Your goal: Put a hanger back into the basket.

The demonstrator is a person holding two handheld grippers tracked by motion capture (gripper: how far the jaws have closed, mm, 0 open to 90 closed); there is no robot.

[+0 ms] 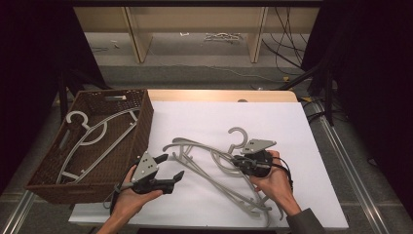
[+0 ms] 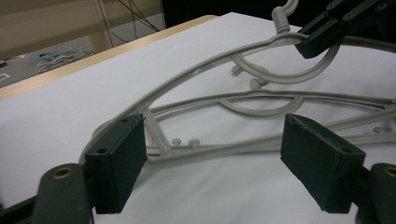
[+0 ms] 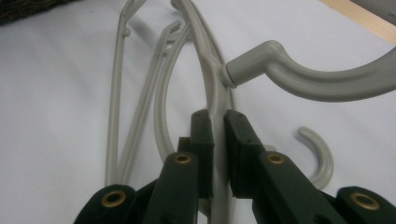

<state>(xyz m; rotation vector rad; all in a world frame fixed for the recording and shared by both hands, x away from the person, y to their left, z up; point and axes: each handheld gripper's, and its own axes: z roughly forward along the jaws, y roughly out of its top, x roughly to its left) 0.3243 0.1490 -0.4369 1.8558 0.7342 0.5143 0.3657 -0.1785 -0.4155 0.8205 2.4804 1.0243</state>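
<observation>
I am putting grey hangers into the brown basket. One hanger in the basket already lies there, so that part looks done. The basket sits at about 9 o'clock on the desk.

More hangers still lie in a pile on the white desk, near the middle, toward 6 o'clock. I cannot count them well because they are tangled. I think there are two or three.

My right gripper has its jaws shut tight on the top hanger. They pinch the thin grey bar just below the hook. In the right gripper view I see the bar squeezed between the two black pads. The hook curls up and away toward 2 o'clock. Another small hook lies on the desk behind it.

My left gripper has its jaws wide open and holds nothing. It hovers at about 7 o'clock, just beside the basket, and it points at the end of the pile. In the left gripper view the hanger arms lie flat in front of it.

So the job is partly done. I think I must lift this hanger free and carry it over to the basket at 9 o'clock. Then the other ones are left. They may catch on each other, so I should go slow.
</observation>
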